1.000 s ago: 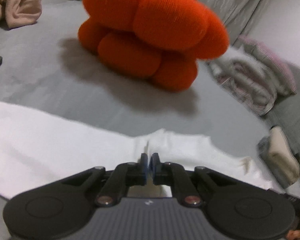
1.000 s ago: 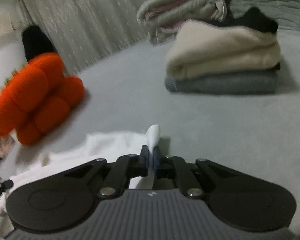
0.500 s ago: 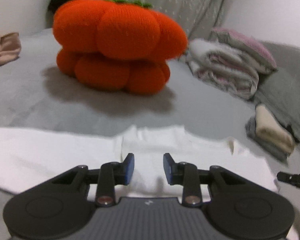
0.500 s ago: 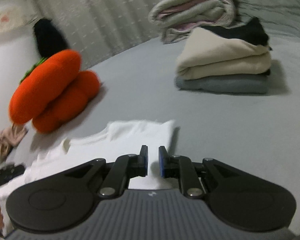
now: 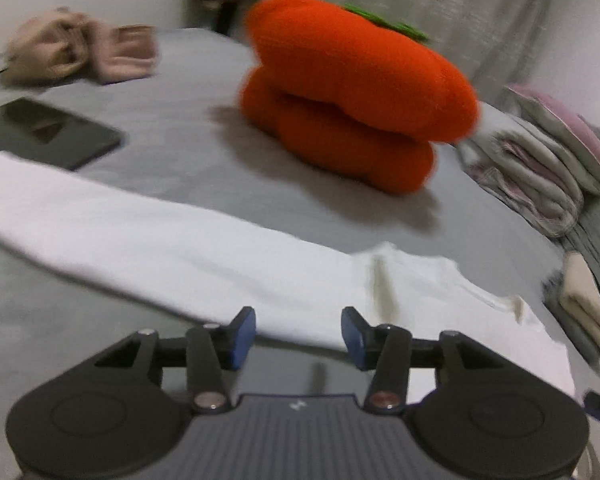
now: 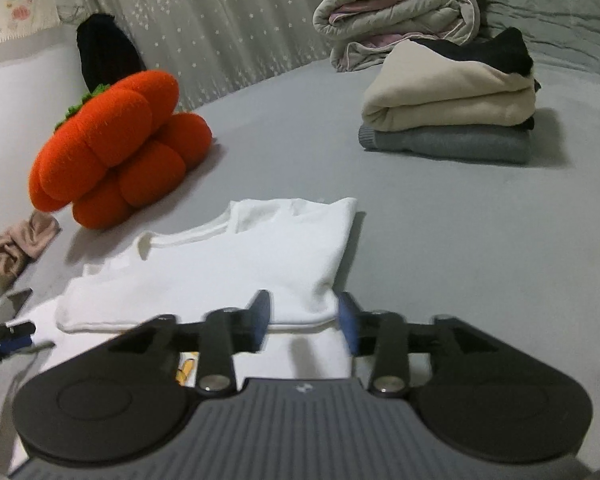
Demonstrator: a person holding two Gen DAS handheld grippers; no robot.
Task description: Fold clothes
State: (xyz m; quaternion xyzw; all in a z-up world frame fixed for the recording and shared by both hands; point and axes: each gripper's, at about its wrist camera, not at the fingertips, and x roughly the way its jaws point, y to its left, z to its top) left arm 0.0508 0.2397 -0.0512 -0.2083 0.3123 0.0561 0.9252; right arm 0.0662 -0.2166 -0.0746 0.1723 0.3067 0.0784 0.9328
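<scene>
A white long-sleeved top [image 6: 236, 264] lies flat on the grey bed, its right side folded over the body. In the left wrist view its left sleeve [image 5: 132, 224] stretches out to the left. My left gripper [image 5: 298, 334] hovers over the near edge of the top, jaws opening, nothing between them. My right gripper [image 6: 304, 318] hangs over the folded part's near corner, jaws opening too, pads clear of the cloth.
An orange plush pumpkin [image 6: 116, 148] sits behind the top. A stack of folded clothes [image 6: 452, 120] and a rolled quilt [image 6: 400, 12] lie at the far right. A dark phone [image 5: 48, 132] and a crumpled beige garment [image 5: 76, 56] lie to the left.
Both grippers were shut on the white cloth; they let it go, opened and drew back. The folded side now lies flat. The left view has swung left.
</scene>
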